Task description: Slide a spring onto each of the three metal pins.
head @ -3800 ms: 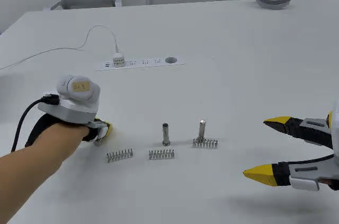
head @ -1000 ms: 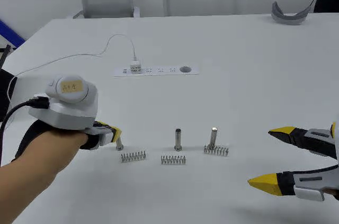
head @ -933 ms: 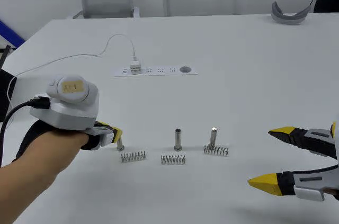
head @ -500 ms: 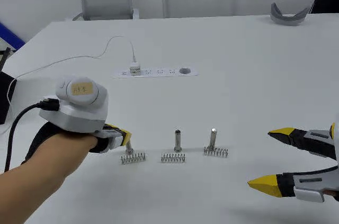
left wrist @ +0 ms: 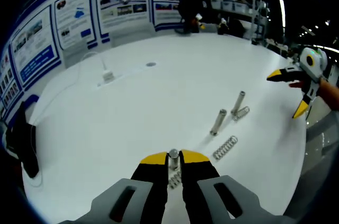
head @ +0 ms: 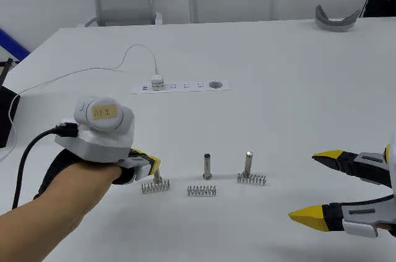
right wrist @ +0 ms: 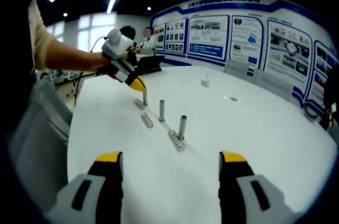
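Pinching 1 upright metal pin (left wrist: 173, 155) just beside a spring (head: 154, 186), the left gripper (head: 153, 164) faces the right gripper (right wrist: 170, 156), whose 2 jaws stand spread wide.

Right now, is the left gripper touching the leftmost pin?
Touching. The left gripper view shows the left gripper with its yellow jaw tips closed against both sides of the leftmost pin.

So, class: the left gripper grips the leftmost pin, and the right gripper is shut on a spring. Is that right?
No. The right gripper is open and holds nothing, as the right gripper view shows. The left gripper does grip the leftmost pin.
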`<state>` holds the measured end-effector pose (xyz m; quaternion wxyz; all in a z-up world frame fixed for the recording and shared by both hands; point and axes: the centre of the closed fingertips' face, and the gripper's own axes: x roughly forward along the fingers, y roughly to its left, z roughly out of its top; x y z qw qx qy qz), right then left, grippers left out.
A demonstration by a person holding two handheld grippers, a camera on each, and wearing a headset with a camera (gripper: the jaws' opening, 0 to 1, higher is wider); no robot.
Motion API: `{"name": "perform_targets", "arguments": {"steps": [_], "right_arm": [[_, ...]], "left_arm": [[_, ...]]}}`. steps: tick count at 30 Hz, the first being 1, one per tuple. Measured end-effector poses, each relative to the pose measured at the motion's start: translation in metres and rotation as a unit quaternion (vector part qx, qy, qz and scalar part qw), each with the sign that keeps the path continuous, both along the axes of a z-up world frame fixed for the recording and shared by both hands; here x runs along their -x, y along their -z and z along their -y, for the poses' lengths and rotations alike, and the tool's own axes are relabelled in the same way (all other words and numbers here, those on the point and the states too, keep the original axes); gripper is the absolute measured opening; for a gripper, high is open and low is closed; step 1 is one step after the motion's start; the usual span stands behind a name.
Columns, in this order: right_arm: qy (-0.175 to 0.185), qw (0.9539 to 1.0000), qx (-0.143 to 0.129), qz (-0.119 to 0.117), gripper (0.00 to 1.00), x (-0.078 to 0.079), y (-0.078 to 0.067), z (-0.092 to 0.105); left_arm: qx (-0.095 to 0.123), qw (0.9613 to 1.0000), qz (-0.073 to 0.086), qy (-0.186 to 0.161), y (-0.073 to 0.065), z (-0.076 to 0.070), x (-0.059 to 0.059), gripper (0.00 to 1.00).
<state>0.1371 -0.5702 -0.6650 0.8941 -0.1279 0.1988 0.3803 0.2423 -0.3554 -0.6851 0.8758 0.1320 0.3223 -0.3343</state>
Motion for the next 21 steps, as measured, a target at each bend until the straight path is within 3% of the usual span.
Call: {"name": "perform_targets", "arguments": {"steps": [4, 9, 21], "right_arm": [[0.000, 1.0000, 0.000, 0.000, 0.75, 0.000, 0.000, 0.000], [0.001, 1.0000, 0.001, 0.001, 0.75, 0.000, 0.000, 0.000], [-0.001, 1.0000, 0.003, 0.000, 0.75, 0.001, 0.001, -0.001]], "left_arm": [[-0.001, 0.9999, 0.010, 0.002, -0.002, 0.000, 0.000, 0.08], [0.008, 0.9999, 0.011, 0.000, -0.003, -0.001, -0.002, 0.08], [0.019, 0.9994, 0.027, -0.003, -0.012, -0.008, 0.004, 0.19]]}}
